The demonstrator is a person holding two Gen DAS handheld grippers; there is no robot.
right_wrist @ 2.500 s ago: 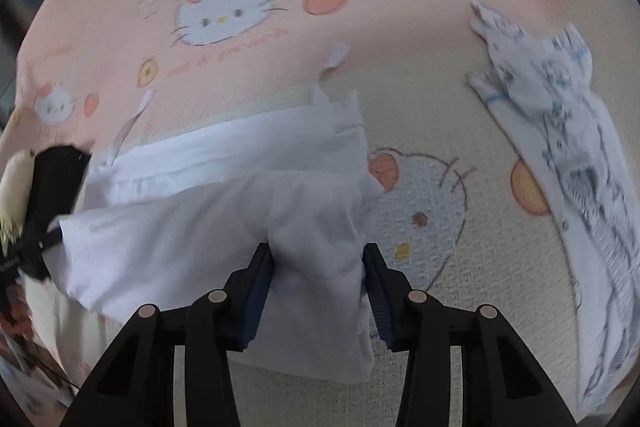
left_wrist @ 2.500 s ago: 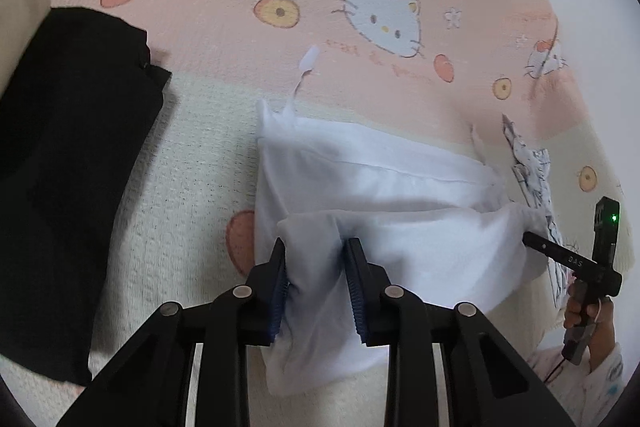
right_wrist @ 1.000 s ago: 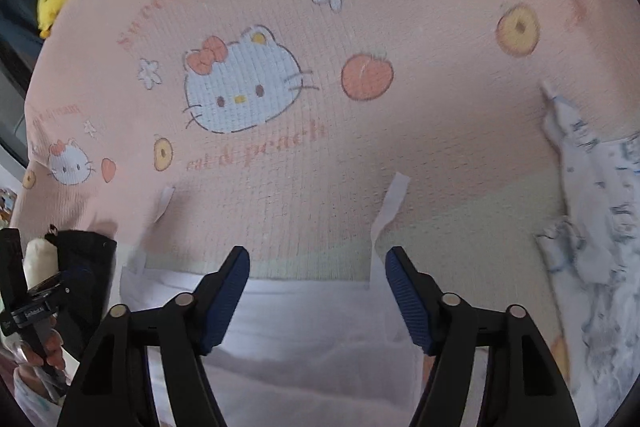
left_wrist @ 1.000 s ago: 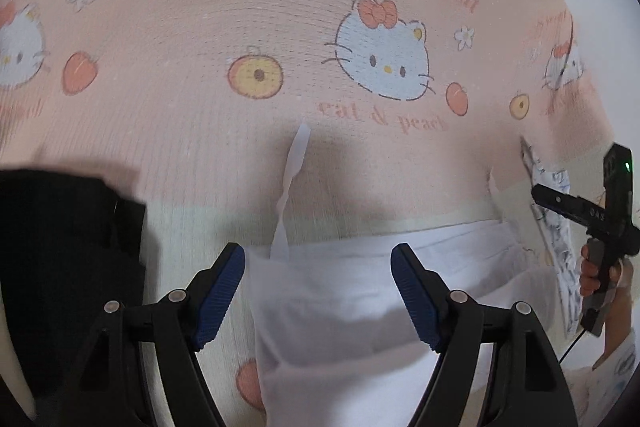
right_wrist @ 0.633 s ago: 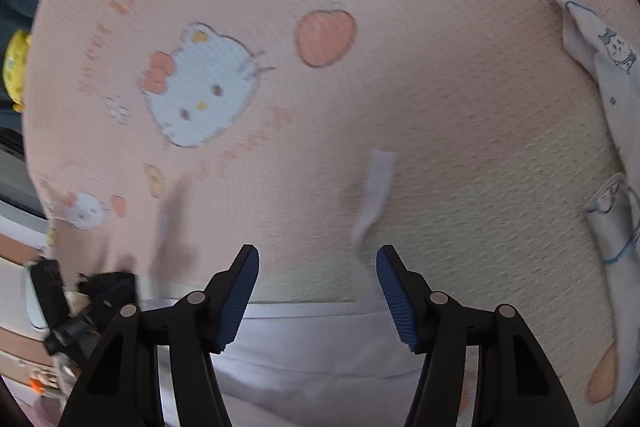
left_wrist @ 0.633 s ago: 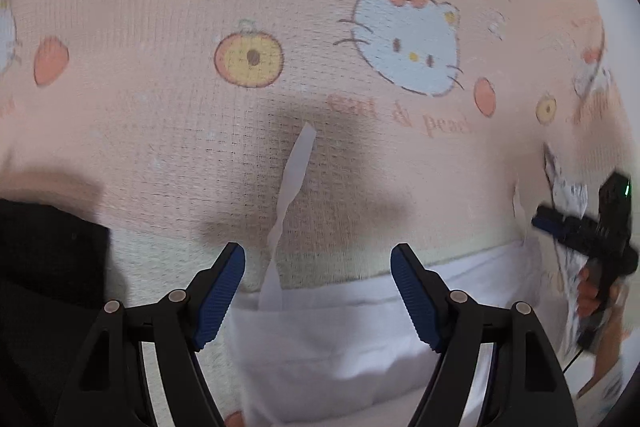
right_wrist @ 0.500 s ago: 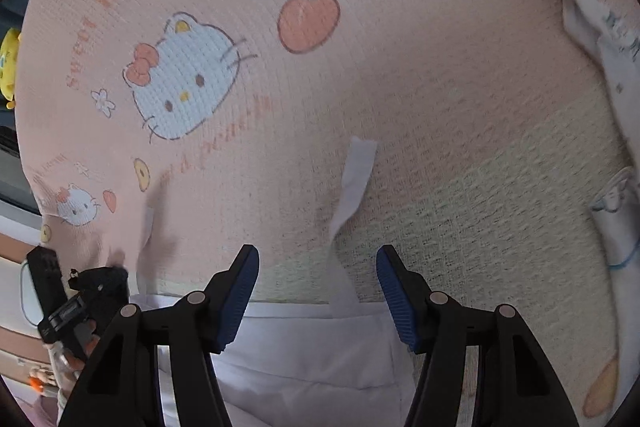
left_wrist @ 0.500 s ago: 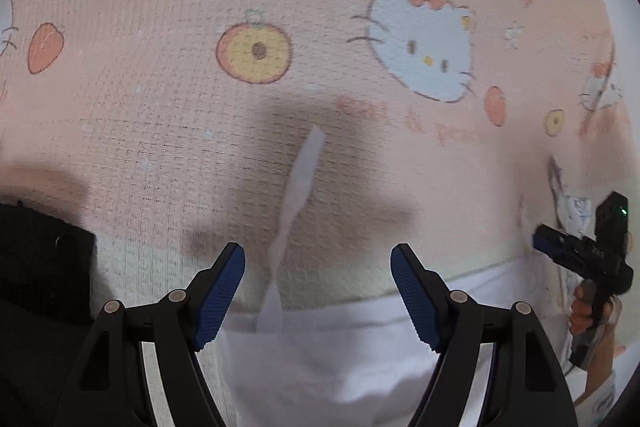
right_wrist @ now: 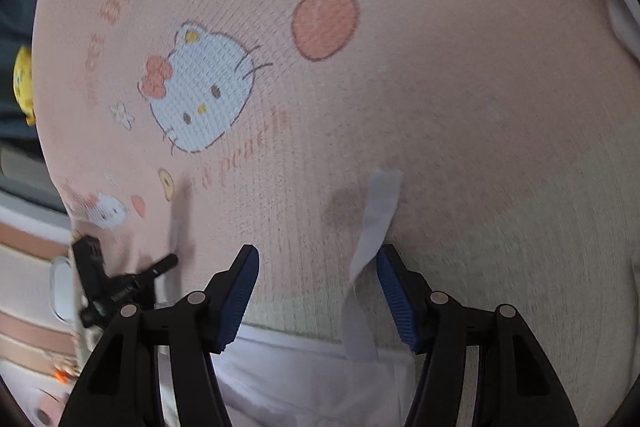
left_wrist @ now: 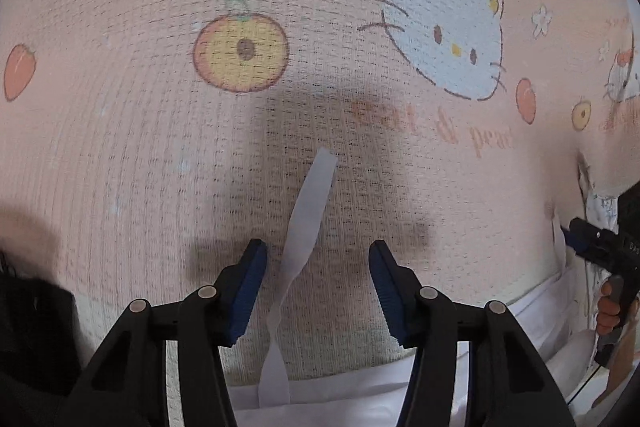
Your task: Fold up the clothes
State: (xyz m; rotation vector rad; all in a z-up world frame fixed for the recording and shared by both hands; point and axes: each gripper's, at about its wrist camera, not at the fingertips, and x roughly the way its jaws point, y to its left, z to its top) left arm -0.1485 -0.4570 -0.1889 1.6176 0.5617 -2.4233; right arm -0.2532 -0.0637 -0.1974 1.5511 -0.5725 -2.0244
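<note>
A white garment (left_wrist: 352, 401) lies folded on the pink cartoon-print blanket, at the bottom of both views; it also shows in the right wrist view (right_wrist: 304, 383). A white strap (left_wrist: 304, 227) runs up from its left corner, between the open jaws of my left gripper (left_wrist: 316, 283). A second white strap (right_wrist: 372, 239) runs up from the right corner, just inside the right finger of my open right gripper (right_wrist: 318, 287). Neither gripper holds anything. Each gripper shows at the edge of the other's view.
A black garment (left_wrist: 28, 339) lies at the lower left of the left wrist view. A white printed garment (right_wrist: 616, 7) lies at the upper right of the right wrist view. The blanket (left_wrist: 160, 7) stretches ahead, with furniture past its left edge in the right wrist view.
Both grippers let go of the white garment's folded edge, opened, and moved forward over it to the straps. In the last half second both moved closer to the straps.
</note>
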